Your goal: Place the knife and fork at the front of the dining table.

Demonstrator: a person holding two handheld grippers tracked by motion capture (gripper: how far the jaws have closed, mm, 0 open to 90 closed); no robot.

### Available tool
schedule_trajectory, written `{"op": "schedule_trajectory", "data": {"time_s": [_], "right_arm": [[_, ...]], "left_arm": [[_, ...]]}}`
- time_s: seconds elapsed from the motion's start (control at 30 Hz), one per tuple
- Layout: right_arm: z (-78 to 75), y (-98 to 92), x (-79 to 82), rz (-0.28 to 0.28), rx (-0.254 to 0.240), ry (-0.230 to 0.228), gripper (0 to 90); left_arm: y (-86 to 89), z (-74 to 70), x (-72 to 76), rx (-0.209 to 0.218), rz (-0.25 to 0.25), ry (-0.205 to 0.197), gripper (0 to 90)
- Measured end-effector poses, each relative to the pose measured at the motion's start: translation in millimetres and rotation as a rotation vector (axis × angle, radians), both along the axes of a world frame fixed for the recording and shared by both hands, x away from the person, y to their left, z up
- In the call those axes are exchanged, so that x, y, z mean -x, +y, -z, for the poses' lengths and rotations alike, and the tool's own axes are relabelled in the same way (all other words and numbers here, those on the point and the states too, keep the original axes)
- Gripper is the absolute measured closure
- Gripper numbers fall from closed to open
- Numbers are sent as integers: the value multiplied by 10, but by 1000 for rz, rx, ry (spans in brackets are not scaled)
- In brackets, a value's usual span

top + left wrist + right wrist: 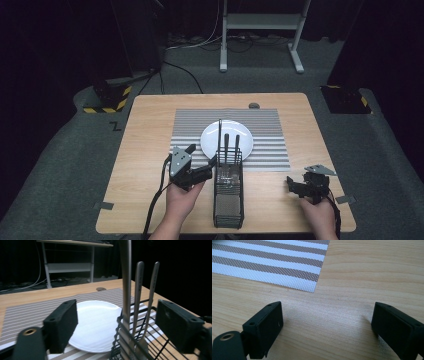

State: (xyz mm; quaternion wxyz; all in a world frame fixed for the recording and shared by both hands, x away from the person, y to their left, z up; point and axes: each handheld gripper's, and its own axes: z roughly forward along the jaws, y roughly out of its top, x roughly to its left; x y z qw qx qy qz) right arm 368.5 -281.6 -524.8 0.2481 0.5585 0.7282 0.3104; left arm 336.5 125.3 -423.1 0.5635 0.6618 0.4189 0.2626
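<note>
The left gripper [116, 322] stands with its two black padded jaws wide apart, and three upright silver metal cutlery handles [136, 293] sit in the gap between them, with neither pad touching any handle. The handles rise out of a black wire cutlery basket [228, 192] that stands on the light wooden table [145, 150] just to the right of that gripper, at the near edge of a grey-and-white striped woven placemat [265, 140]. A round white plate [212, 142] lies on the mat directly behind the basket. Over by the table's near right corner the right gripper [327, 325] hangs low over bare wood, its jaws spread wide and empty. As I judge it, the danger lies in the close spacing of the handles: if the pads shut here they could catch two at once, or press one against the wire rim and tip or drag the light basket toward the plate. The working ends of the cutlery are buried in the basket, so fork, knife or spoon cannot be told apart. The tallest handle runs off the top of the left gripper view.
</note>
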Motion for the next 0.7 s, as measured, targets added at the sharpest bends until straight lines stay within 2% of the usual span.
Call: {"op": "schedule_trajectory", "data": {"time_s": [0.13, 0.17, 0.2, 0.33, 0.4, 0.5, 0.57, 0.67, 0.7], "right_arm": [[0, 0, 0, -1, 0, 0, 102], [0, 0, 0, 0, 1, 0, 102], [0, -1, 0, -1, 1, 0, 102], [0, 0, 0, -1, 1, 0, 102], [0, 0, 0, 0, 0, 0, 102], [0, 0, 0, 0, 1, 0, 102], [0, -1, 0, -1, 1, 0, 102], [0, -1, 0, -1, 1, 0, 102], [0, -1, 0, 0, 1, 0, 102]], "left_arm": [[-54, -3, -35, -6, 14, -6, 297], [-77, -1, -47, -5, 20, -8, 297], [-101, 5, -70, 0, 27, -13, 368], [-134, 15, -127, 3, 20, -11, 421], [-160, 26, -165, 9, 22, -10, 496], [-218, 54, -192, -20, 19, -14, 534], [-251, 67, -213, -20, 18, -6, 541], [-283, 70, -225, -34, 9, -17, 586], [-304, 73, -237, -38, 6, -16, 646]]}}
